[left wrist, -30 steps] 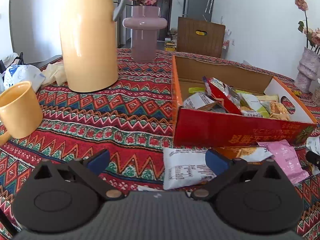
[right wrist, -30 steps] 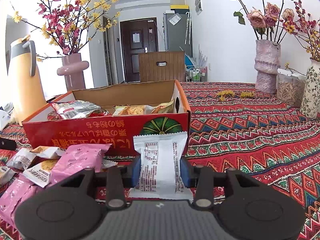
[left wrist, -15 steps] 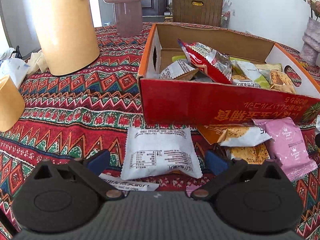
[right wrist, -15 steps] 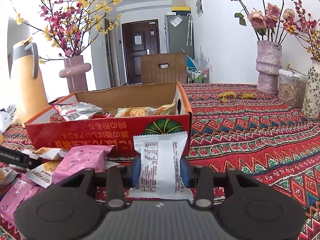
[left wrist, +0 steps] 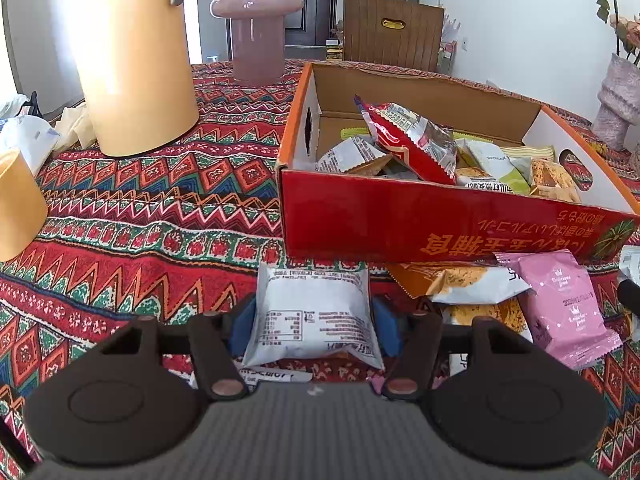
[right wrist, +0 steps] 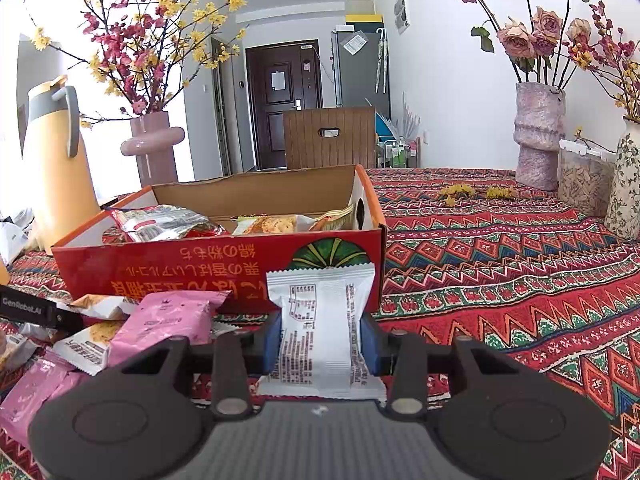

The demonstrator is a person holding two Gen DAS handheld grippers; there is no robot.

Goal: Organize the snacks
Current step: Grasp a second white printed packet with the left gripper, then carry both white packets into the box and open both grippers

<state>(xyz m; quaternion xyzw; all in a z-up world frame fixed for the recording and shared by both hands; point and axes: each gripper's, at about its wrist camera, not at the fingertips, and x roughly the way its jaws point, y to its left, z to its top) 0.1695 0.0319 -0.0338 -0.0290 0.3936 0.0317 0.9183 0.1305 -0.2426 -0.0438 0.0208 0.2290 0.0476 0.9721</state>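
Partly done: the red box (left wrist: 420, 228) already holds several snacks, with loose packets left on the surface at its 6 o'clock. Left tongs (left wrist: 314, 320) closing around a white packet (left wrist: 314, 312); right tongs (right wrist: 320, 336) clamp another white packet (right wrist: 320, 320). Yellow thermos (left wrist: 136, 60) and pink vase (left wrist: 256, 28) stand at the box's 10 o'clock, clear of the path.

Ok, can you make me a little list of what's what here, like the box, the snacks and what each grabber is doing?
box: red cardboard box, open, partly filled with snack packets
left gripper: jaws closing around a white snack packet lying on the tablecloth
right gripper: shut on another white packet
loose snacks: pink packet and others in front of the box
nearby: yellow thermos jug, pink vase
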